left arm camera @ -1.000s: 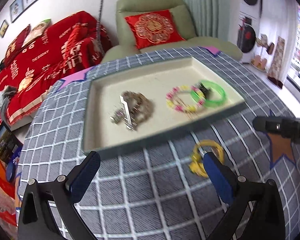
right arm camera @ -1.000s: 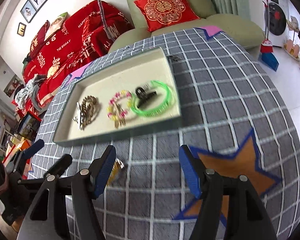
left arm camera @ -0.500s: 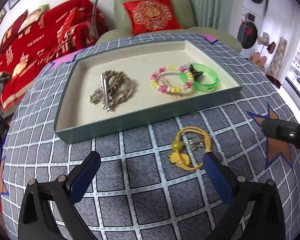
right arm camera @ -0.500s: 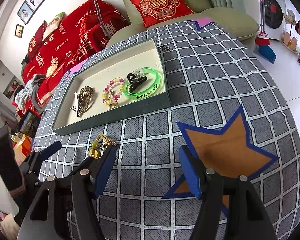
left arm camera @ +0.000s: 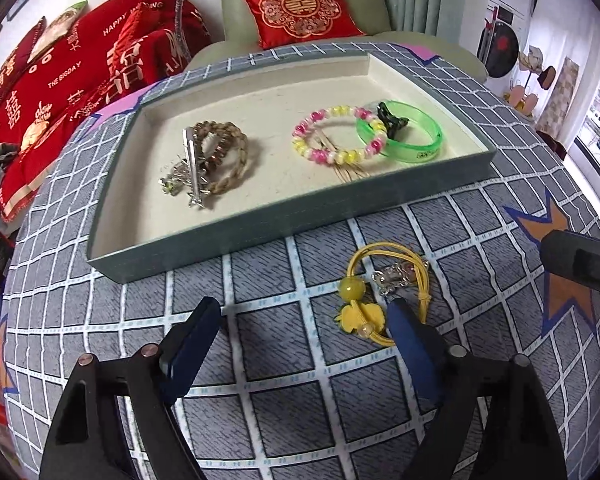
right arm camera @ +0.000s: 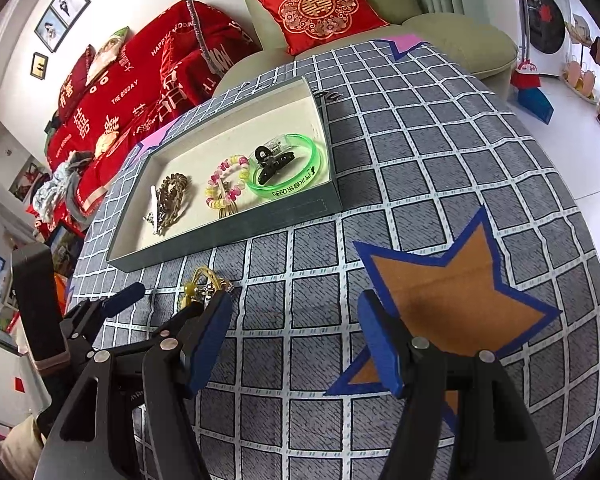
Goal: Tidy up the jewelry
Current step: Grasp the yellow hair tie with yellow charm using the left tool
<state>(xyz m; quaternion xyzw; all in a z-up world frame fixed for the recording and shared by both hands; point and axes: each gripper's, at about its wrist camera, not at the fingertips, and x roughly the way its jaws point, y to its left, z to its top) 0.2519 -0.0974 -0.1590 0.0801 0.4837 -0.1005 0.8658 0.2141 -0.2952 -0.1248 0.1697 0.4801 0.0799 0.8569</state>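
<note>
Left wrist view: yellow cord bracelet lies on the tablecloth just before the tray's near wall. Left gripper, jaws closing, nothing pinched; right finger overlaps the cord. Best shifted rightward to straddle it. Right gripper gapes, empty.

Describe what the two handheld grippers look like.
Both the left gripper and the right gripper share one design: matte black angular linkage arms joined by round silver rivets, ending in two flat rectangular fingers faced with dark blue pads. No cables, markings or sleeves show.
</note>
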